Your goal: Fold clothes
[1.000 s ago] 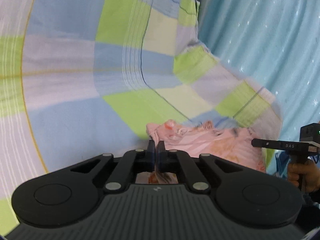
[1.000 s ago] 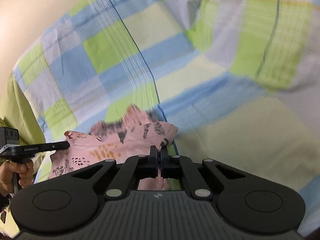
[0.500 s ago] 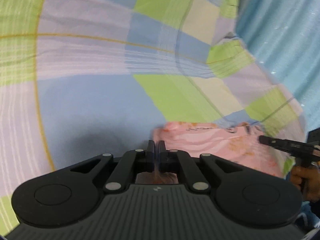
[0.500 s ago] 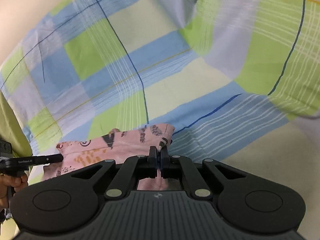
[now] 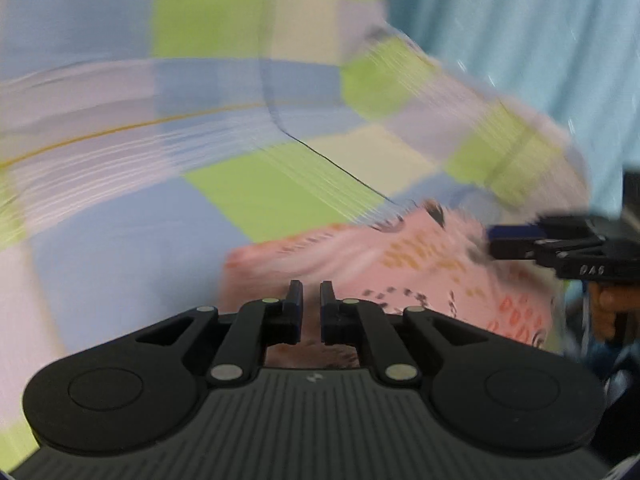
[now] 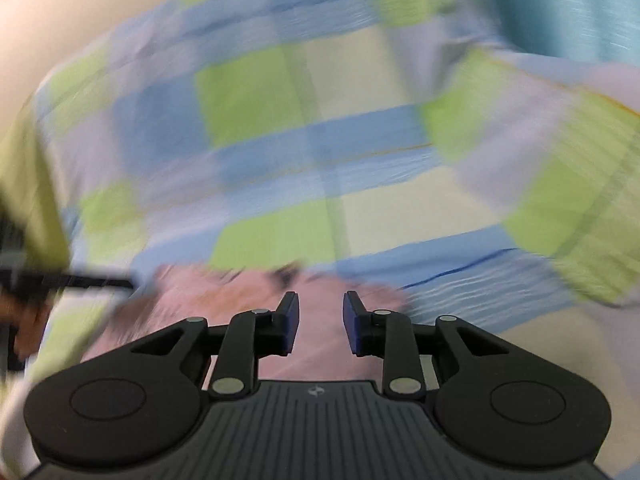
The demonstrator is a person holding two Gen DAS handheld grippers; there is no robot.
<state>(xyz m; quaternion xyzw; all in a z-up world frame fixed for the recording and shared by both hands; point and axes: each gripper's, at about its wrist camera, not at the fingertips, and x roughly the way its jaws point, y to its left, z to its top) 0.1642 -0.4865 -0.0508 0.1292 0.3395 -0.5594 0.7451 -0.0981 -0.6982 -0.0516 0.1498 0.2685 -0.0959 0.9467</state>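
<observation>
The pink printed garment [image 5: 420,276] lies on a checked sheet [image 5: 248,196] of blue, green and pale squares, which looks like the cover of a bed. In the left wrist view it starts just in front of the left tongs [image 5: 310,294] and spreads away toward 2 o'clock. In the right wrist view the same cloth [image 6: 224,300] lies under and in front of the right tongs [image 6: 318,306], spreading toward 10 o'clock. Both pictures are blurred by motion, so I cannot say where its folded edges run.

Both tongs are opening now. The left ones show only a narrow gap and the right ones a much wider gap, and I see no cloth pinched between the jaws of either pair. The cloth is only behind and below them. So the step in hand is, as I judge it, to let go of the garment after laying it down.

To do this well, the jaws should part fully before the hands go away, because a thin cloth can stick to a pad and be dragged out of shape. The retreat should go upward first and only then sideways (a low sideways pull would wrinkle the layer on top). The two hands should leave at about the same time, so the fold is not twisted. At 3 o'clock in the left view the other tongs [image 5: 520,240] are near the far side of the garment, so each hand should go back to its own side.
</observation>
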